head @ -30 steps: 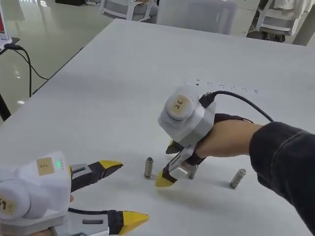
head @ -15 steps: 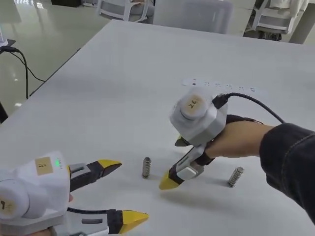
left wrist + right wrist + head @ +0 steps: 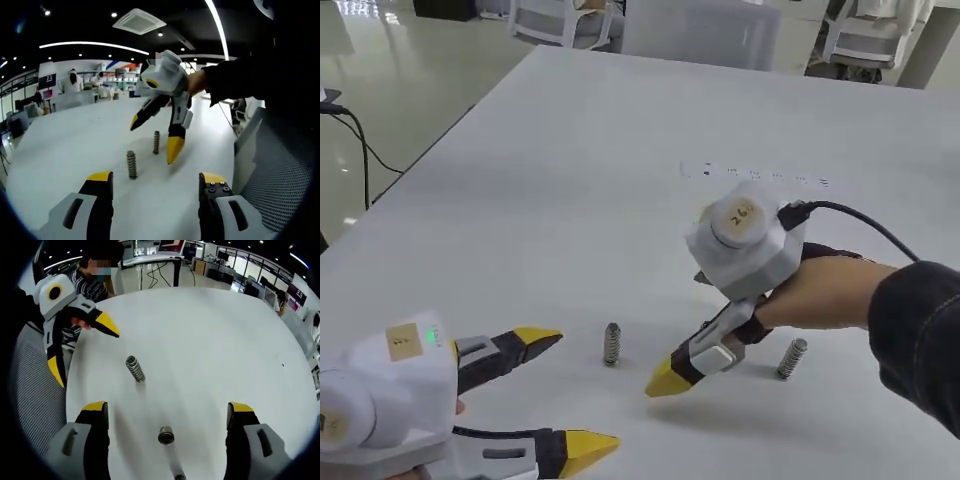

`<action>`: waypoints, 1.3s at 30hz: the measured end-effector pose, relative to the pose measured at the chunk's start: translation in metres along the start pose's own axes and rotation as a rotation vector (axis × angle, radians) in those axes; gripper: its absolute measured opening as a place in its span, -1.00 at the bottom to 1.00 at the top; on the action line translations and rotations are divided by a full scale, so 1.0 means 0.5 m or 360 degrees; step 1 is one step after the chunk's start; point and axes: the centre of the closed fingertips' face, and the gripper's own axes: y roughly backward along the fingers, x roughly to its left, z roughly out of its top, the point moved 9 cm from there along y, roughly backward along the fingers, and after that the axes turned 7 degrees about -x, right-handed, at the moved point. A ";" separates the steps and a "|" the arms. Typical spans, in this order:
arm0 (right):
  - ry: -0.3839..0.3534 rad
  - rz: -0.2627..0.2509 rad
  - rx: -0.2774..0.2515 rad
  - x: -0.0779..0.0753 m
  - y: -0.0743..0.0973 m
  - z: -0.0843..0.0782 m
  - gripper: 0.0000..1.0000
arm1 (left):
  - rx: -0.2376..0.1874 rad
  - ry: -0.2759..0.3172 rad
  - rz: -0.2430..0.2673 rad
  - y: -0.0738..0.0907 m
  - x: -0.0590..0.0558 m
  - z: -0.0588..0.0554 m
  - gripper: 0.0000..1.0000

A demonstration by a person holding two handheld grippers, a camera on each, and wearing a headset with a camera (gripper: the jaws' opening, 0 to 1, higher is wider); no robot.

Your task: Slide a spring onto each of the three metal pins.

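Observation:
Three small metal springs stand upright on the white table (image 3: 570, 180); I cannot make out the pins inside them. One spring (image 3: 612, 344) stands left of my right gripper (image 3: 686, 330), another spring (image 3: 791, 358) to its right. The right gripper view looks down on the middle spring (image 3: 166, 435), between its wide-apart jaws, and shows the left one (image 3: 135, 368) farther off. My right gripper (image 3: 167, 409) is open and holds nothing. My left gripper (image 3: 570, 390) is open at the near left edge, empty, and points at two springs (image 3: 131, 164) (image 3: 156, 142).
A white power strip (image 3: 760, 178) lies on the table beyond the right gripper, whose black cable (image 3: 860, 220) trails to the right. Chairs (image 3: 720, 30) stand at the far edge. A seated person (image 3: 97, 275) shows behind the left gripper in the right gripper view.
My right gripper has moved to the right and lifted a little, away from the left spring. The left gripper and the springs have stayed put; the head camera shifted slightly.

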 end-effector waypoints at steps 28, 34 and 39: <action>-0.0175 -0.0293 -0.0302 -0.031 0.146 -0.072 0.99 | 0.0006 0.0008 0.0012 -0.014 0.009 0.010 0.32; -0.0213 -0.0334 -0.0349 -0.020 0.171 -0.102 0.99 | 0.0007 0.0004 0.0018 -0.015 0.009 0.014 0.32; -0.0234 -0.0365 -0.0392 -0.008 0.189 -0.125 0.99 | 0.0012 -0.0002 0.0013 -0.018 0.006 0.016 0.32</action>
